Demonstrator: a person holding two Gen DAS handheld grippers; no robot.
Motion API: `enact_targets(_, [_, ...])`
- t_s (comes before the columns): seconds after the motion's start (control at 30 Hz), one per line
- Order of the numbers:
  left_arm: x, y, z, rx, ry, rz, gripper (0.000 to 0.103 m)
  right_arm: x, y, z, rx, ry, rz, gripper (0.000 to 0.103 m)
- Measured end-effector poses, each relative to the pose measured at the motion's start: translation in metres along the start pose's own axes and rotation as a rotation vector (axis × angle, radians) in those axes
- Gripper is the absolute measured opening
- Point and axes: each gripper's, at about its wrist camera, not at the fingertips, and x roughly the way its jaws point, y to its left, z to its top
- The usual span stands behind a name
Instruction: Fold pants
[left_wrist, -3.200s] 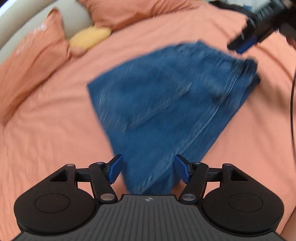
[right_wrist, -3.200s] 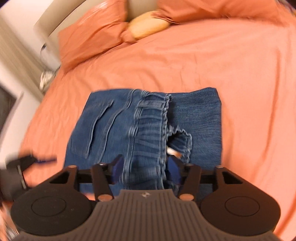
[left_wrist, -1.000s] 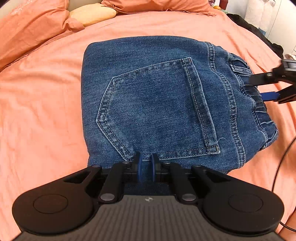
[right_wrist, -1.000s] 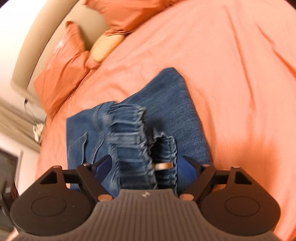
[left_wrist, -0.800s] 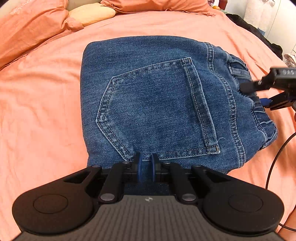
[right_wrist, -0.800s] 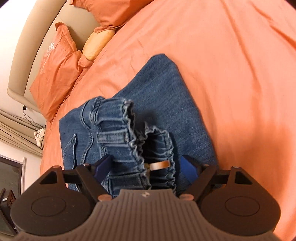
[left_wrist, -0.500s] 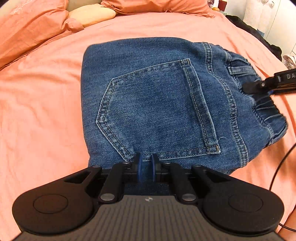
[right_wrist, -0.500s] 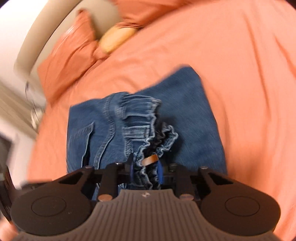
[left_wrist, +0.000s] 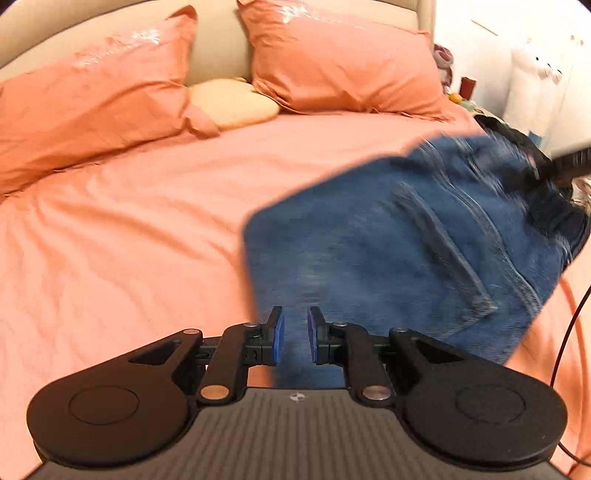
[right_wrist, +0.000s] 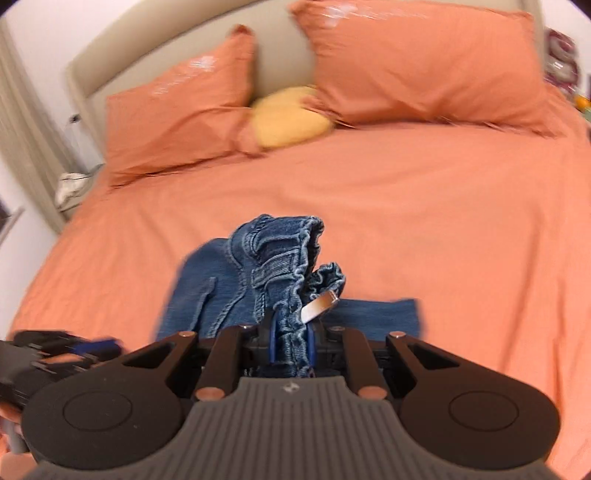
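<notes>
The folded blue jeans (left_wrist: 399, 243) are lifted off the orange bed, blurred by motion, to the right in the left wrist view. My left gripper (left_wrist: 294, 338) has a narrow gap between its blue pads and holds nothing; the jeans' near edge lies just beyond it. My right gripper (right_wrist: 290, 341) is shut on the gathered elastic waistband (right_wrist: 284, 258) of the jeans, which bunches up above the fingers with a tan label sticking out. The right gripper also shows at the far right of the left wrist view (left_wrist: 569, 164).
The orange bedsheet (left_wrist: 129, 240) spreads all around. Two orange pillows (left_wrist: 92, 107) and a yellow cushion (left_wrist: 232, 101) lie at the headboard. A nightstand with clutter (left_wrist: 461, 88) is at the far right. A black cable (left_wrist: 565, 332) hangs on the right.
My left gripper let go of the jeans' edge and opened slightly. My right gripper, closed on the waistband, has lifted the jeans up and to the right off the bed.
</notes>
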Motion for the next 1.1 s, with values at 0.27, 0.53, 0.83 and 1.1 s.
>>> enact_targets(0.27, [0.035,0.016,0.014,-0.028,0.029,-0.008,0.017,0.051,-0.083,-0.052,0.178,0.139,-0.093,0.010])
enact_targets(0.53, [0.068,0.006,0.050,0.022,0.015,-0.039,0.017,0.066,-0.083,-0.046,0.104,0.166,-0.149,0.030])
enact_targets(0.83, [0.117,-0.007,0.065,0.082,0.065,-0.013,0.017,0.068,-0.028,-0.008,-0.121,0.039,-0.153,0.019])
enact_targets(1.1, [0.164,0.009,0.032,0.109,0.190,0.056,0.011,0.131,-0.064,-0.025,0.021,0.109,-0.169,0.010])
